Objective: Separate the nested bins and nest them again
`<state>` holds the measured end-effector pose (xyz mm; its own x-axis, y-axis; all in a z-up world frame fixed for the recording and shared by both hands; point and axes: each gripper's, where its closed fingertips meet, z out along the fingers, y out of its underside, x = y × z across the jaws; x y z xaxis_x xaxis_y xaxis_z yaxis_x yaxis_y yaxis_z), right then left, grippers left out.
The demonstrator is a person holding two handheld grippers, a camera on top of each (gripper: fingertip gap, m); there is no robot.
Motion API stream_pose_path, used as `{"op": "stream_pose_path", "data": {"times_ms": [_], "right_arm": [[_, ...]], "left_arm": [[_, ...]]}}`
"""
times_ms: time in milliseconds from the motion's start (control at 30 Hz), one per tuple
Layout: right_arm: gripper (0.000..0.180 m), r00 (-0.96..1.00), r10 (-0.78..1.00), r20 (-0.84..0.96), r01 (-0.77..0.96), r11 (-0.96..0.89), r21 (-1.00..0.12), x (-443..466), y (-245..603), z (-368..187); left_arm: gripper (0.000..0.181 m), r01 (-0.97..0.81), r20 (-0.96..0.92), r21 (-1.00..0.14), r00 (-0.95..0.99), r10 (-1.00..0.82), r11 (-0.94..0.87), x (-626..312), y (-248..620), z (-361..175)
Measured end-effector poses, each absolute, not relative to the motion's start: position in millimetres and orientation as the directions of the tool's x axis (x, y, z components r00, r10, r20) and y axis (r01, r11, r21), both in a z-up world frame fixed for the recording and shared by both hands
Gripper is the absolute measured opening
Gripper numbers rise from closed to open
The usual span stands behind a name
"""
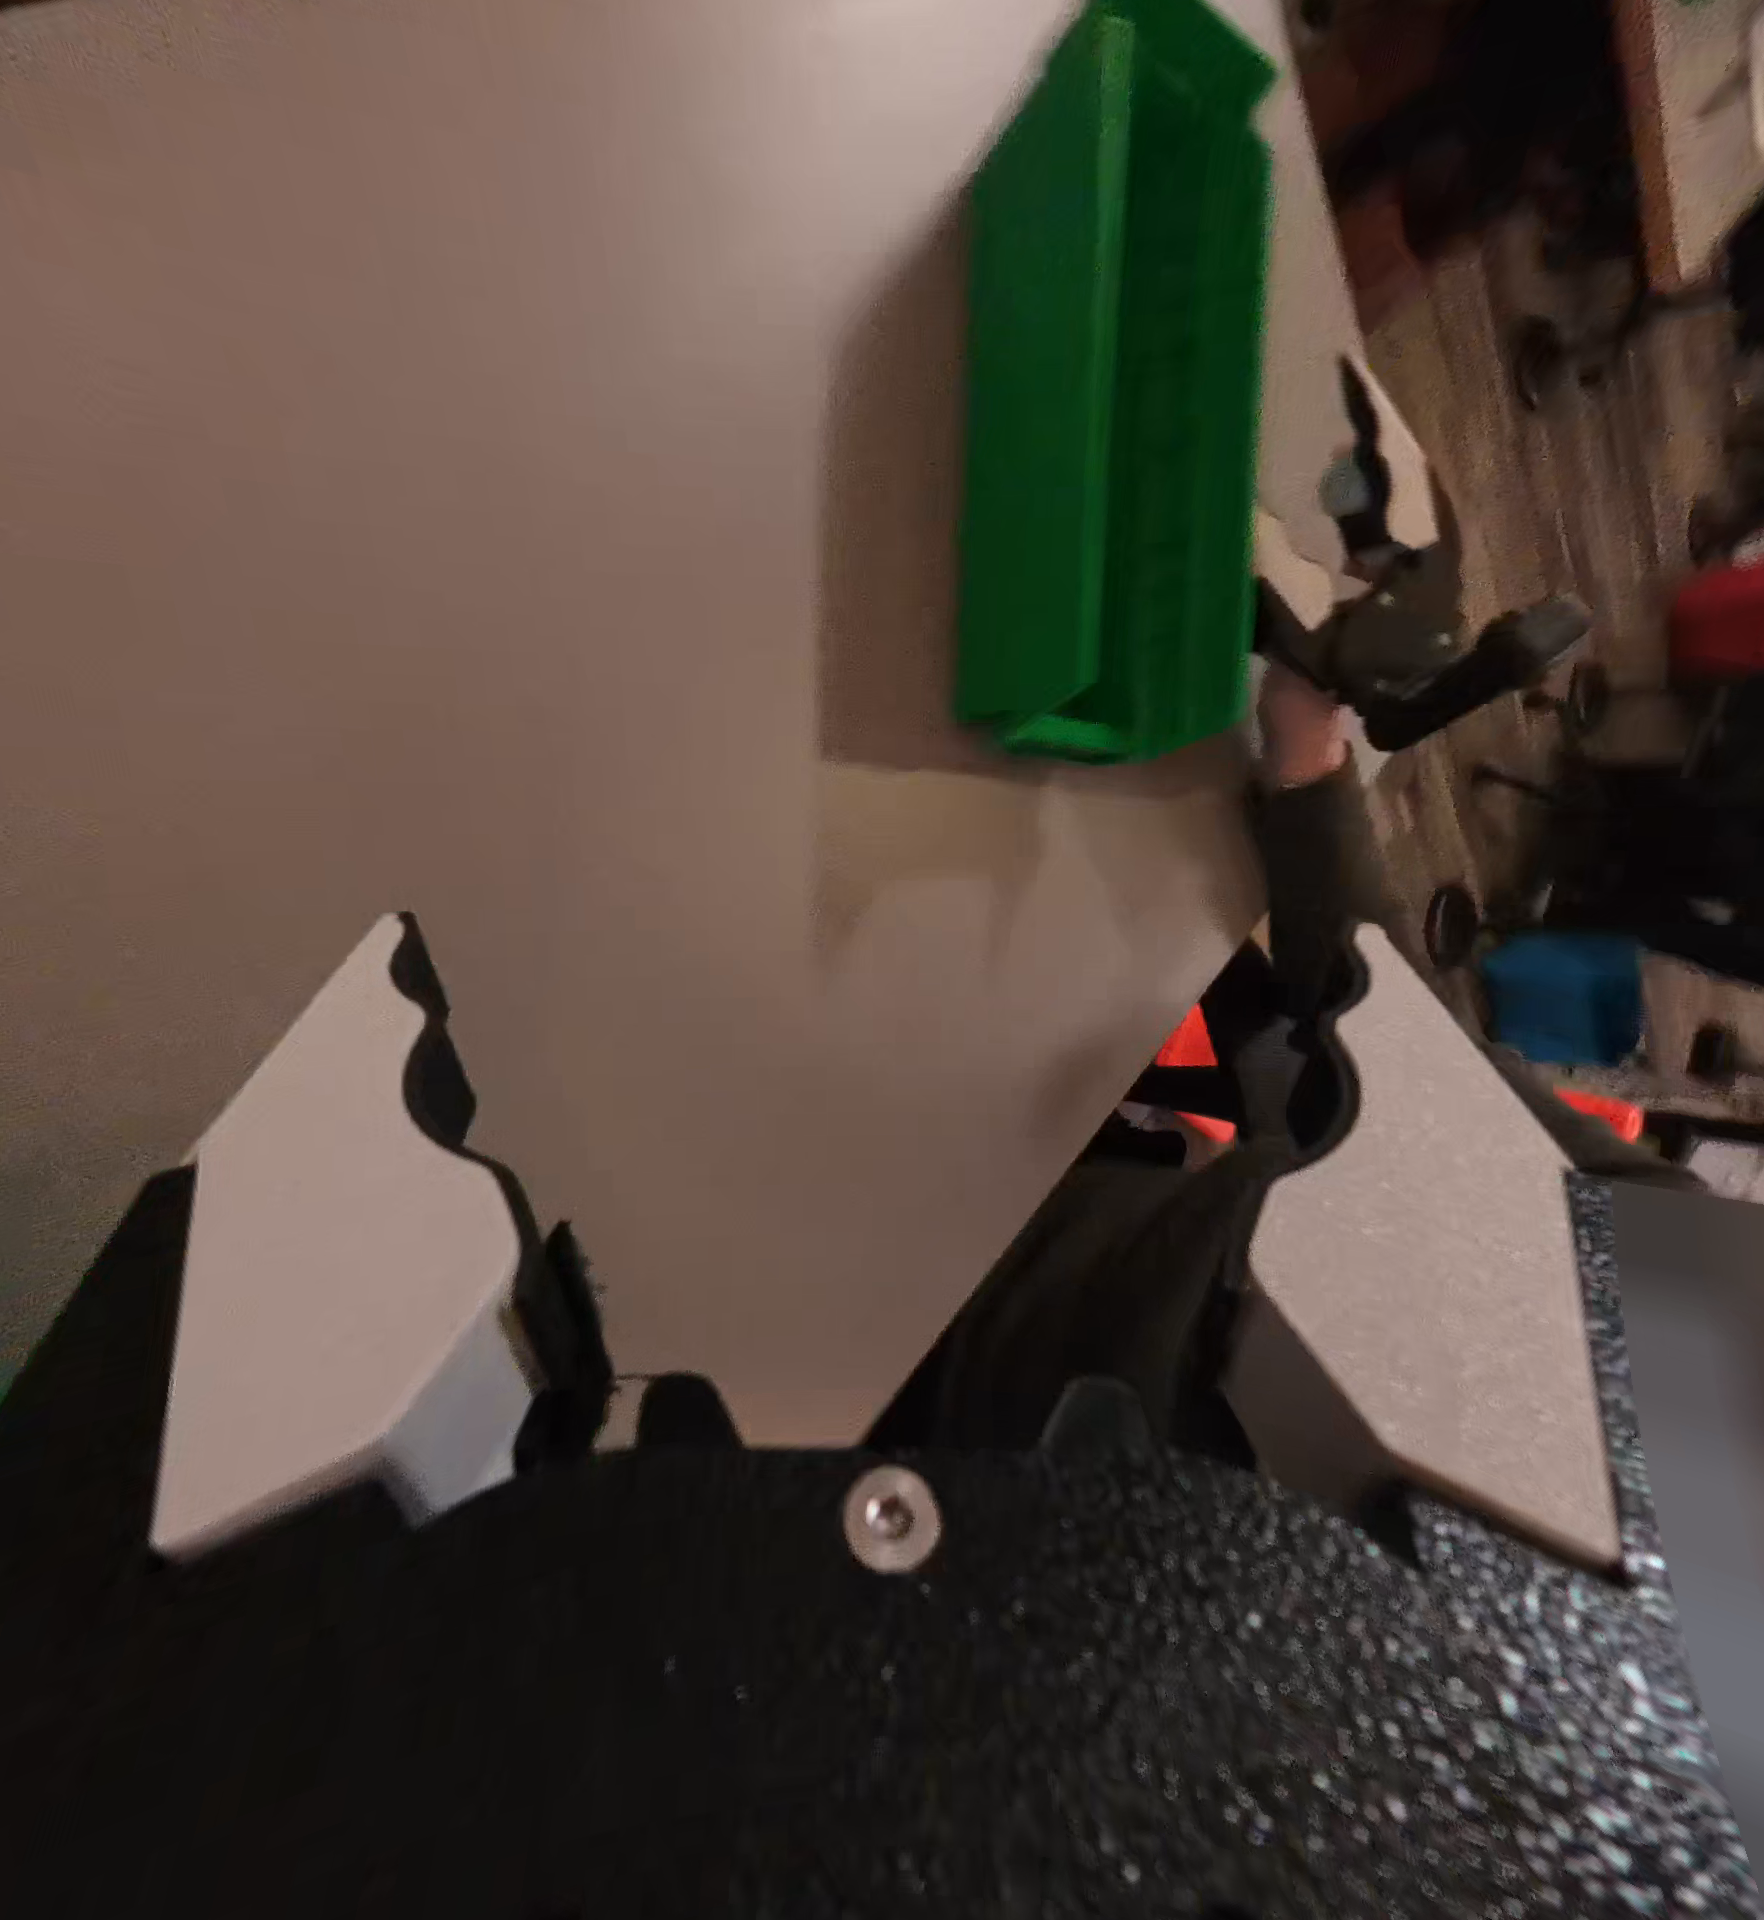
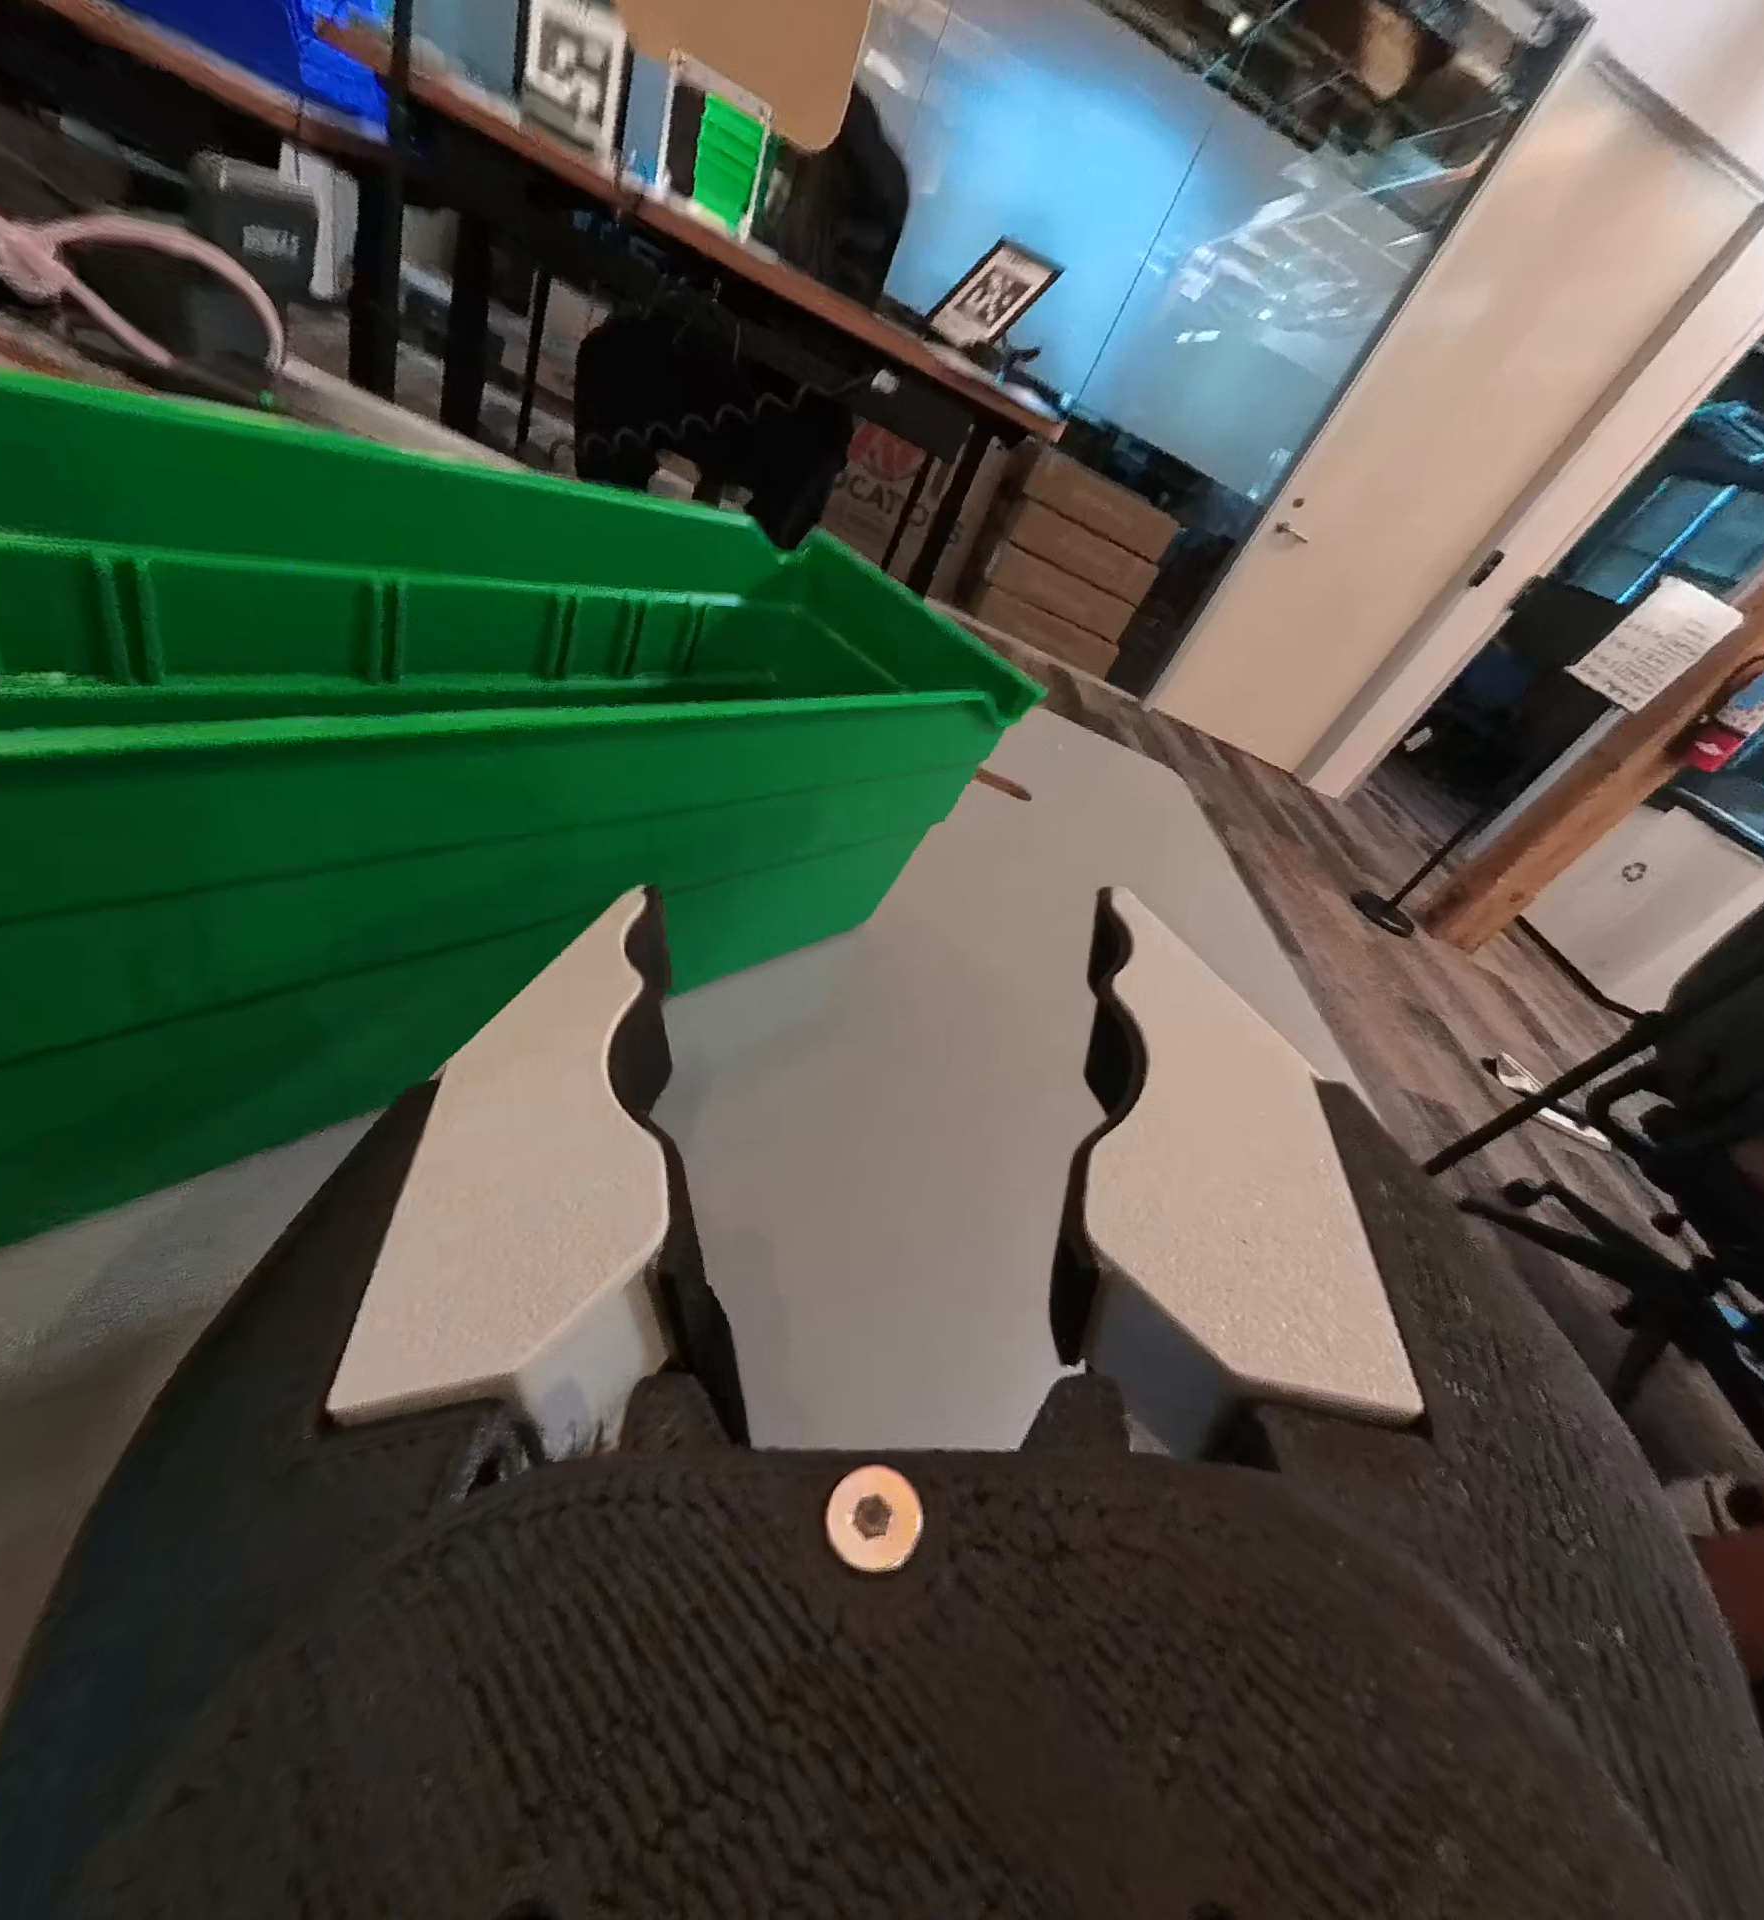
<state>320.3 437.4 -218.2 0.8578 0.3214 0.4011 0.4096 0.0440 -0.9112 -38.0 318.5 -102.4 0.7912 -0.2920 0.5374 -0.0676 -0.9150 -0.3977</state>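
Long green bins lie nested on the pale table, far ahead and right in the tilted left wrist view. My left gripper is open wide and empty, well short of them. The right gripper shows beyond the bins' far side, held by a hand. In the right wrist view the nested green bins fill the left side, one sitting inside the other. My right gripper is open and empty beside the bins' near end, its left fingertip close to the outer wall.
The table edge runs along the right of the left wrist view, with wood floor, a red box and a blue box below. In the right wrist view, desks, a black chair and a door lie beyond the table.
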Motion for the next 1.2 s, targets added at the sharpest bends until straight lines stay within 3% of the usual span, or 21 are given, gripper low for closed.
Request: {"op": "stream_pose_path", "data": {"times_ms": [200, 333, 433, 500, 633, 767, 933, 1067, 1200], "right_arm": [[0.090, 0.938, 0.211, 0.276, 0.243, 0.170, -0.955, 352.1, 432.2, -184.1], [0.097, 0.963, 0.174, 0.204, 0.161, 0.232, -0.959, 364.8, 425.8, -167.5], [0.097, 0.972, 0.127, 0.196, 0.152, 0.293, -0.944, 373.3, 419.2, -157.0], [0.097, 0.975, 0.143, 0.171, 0.124, 0.288, -0.950, 373.6, 420.0, -157.8], [0.097, 0.972, 0.169, 0.161, 0.112, 0.264, -0.958, 369.1, 424.3, -162.7], [0.101, 0.977, 0.117, 0.180, 0.134, 0.318, -0.938, 371.0, 416.9, -151.3], [0.099, 0.976, 0.093, 0.197, 0.151, 0.368, -0.918, 372.6, 409.1, -142.0], [0.094, 0.978, 0.075, 0.193, 0.154, 0.362, -0.919, 376.1, 408.1, -141.9], [0.088, 0.971, 0.070, 0.230, 0.181, 0.419, -0.890, 370.1, 398.9, -133.9]], "left_arm": [[0.159, -0.330, 0.381, -0.495, 0.749, -0.543, -0.804, 143.7, 373.0, -145.9], [0.159, -0.454, 0.295, -0.391, 0.762, -0.576, -0.801, 224.7, 388.9, -193.9], [0.159, -0.543, 0.059, -0.309, 0.808, -0.586, -0.781, 231.1, 414.7, -224.2], [0.159, -0.527, 0.003, -0.282, 0.835, -0.550, -0.802, 229.7, 430.5, -231.9], [0.159, -0.455, 0.009, -0.238, 0.883, -0.470, -0.858, 222.5, 445.9, -247.4], [0.161, -0.379, 0.193, -0.160, 0.893, -0.406, -0.911, 235.3, 430.6, -271.7], [0.119, -0.427, 0.247, -0.159, 0.856, -0.454, -0.890, 237.7, 424.1, -263.0], [0.115, -0.443, 0.196, -0.176, 0.860, -0.472, -0.879, 213.6, 423.6, -255.5], [0.113, -0.389, 0.303, -0.201, 0.848, -0.435, -0.899, 182.9, 408.0, -219.8]]}}
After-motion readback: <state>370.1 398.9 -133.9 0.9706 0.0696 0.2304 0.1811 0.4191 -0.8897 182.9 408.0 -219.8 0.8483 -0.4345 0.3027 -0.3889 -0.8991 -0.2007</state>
